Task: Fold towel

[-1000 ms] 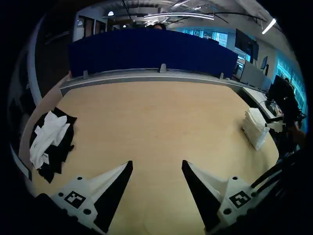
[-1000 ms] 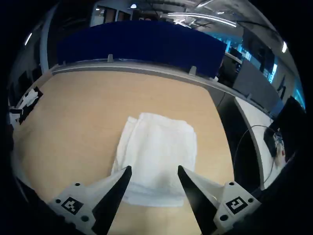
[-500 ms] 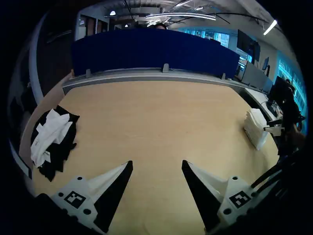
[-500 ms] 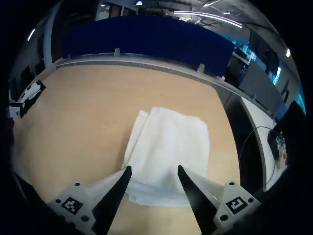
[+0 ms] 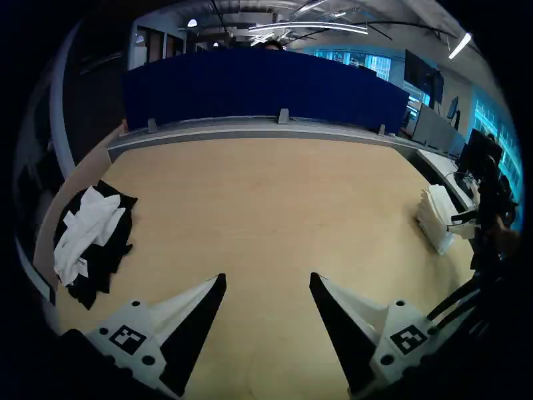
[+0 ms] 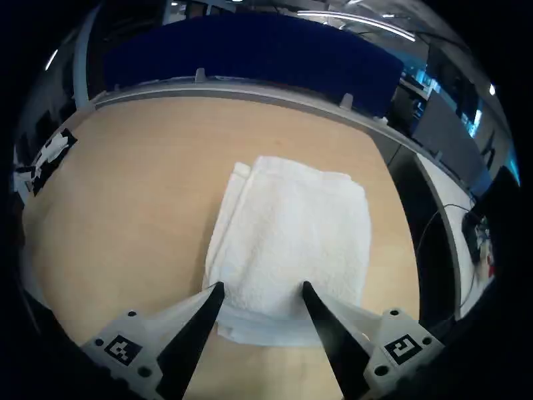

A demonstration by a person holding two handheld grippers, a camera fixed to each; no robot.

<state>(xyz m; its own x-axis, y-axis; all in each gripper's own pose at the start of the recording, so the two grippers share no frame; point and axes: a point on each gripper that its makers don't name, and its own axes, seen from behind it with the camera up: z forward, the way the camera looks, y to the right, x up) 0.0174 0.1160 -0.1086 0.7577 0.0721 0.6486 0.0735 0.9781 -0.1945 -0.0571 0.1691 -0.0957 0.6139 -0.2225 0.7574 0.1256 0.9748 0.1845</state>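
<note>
Left gripper view: crumpled black-and-white cloth pile (image 5: pixel 90 243) at the left edge of frame, lying on the light wooden tabletop (image 5: pixel 266 193). Left gripper (image 5: pixel 267 275) at bottom centre, fingers spread wide, nothing between them, bare wood ahead of the tips. Dark blue fabric partition (image 5: pixel 266 87) runs across the top. Folded white terry towel (image 5: pixel 434 212) at far right of frame, by the table's edge.

Right gripper view: towel at centre frame, flat, rectangular, layered edges showing on its left side. Right gripper (image 6: pixel 263 283) at bottom centre, fingers wide apart, tips over the towel's near edge. Can't tell if they touch it, and they aren't clamping it.
</note>
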